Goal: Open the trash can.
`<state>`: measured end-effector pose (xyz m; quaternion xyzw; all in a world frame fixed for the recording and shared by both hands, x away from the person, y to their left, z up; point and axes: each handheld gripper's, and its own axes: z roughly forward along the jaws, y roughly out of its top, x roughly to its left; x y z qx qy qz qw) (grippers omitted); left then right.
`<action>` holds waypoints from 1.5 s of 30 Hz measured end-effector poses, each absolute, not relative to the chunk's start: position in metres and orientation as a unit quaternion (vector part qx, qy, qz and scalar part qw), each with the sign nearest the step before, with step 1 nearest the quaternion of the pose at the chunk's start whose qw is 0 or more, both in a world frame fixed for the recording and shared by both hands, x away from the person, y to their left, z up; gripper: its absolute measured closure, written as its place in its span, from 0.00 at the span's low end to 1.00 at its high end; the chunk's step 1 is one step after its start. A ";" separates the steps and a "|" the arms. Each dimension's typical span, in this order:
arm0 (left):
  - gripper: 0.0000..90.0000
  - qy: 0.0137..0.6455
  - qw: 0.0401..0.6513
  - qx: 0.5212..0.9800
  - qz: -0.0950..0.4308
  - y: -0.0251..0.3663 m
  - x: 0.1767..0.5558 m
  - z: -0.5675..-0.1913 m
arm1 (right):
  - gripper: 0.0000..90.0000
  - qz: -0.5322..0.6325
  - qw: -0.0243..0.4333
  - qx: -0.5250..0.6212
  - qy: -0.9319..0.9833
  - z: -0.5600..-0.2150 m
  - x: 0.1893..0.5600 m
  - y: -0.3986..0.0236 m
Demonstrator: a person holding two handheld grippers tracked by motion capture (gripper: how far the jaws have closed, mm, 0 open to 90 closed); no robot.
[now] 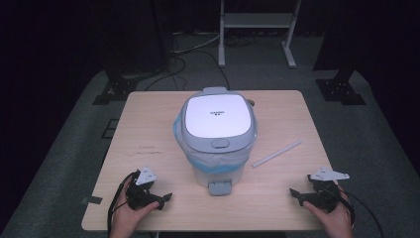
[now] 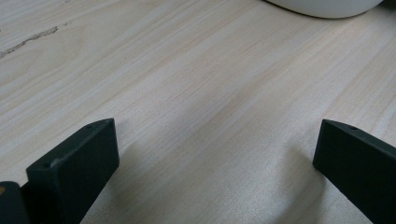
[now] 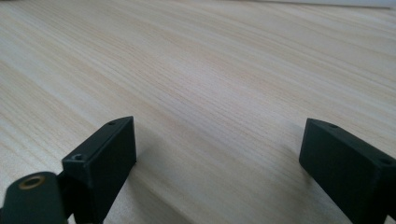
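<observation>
Bin (image 1: pixel 218 134) stands mid-table (image 1: pixel 148 129), straw (image 1: pixel 276 153) just right.

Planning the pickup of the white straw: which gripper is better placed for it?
Probably the right gripper: the straw lies on its side of the bin, nothing between. The left gripper would have to cross past the bin.

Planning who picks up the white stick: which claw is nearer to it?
Right. The right claw sits just below the white stick; the left claw is across the bin.
</observation>
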<state>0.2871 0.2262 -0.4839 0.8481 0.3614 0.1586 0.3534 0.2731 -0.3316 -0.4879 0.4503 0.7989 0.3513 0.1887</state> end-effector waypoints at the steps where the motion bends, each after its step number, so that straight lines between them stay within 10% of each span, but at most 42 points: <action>1: 0.00 0.361 0.353 0.848 0.159 0.226 0.287 -0.484 | 0.11 0.351 0.189 0.450 0.799 -0.488 0.273 -0.332; 33: 0.75 0.343 0.433 0.824 0.125 0.206 0.266 -0.471 | 0.11 0.350 0.190 0.453 0.798 -0.488 0.273 -0.332; 45: 0.82 0.330 0.452 0.821 0.116 0.192 0.258 -0.464 | 0.11 0.350 0.190 0.453 0.798 -0.488 0.273 -0.332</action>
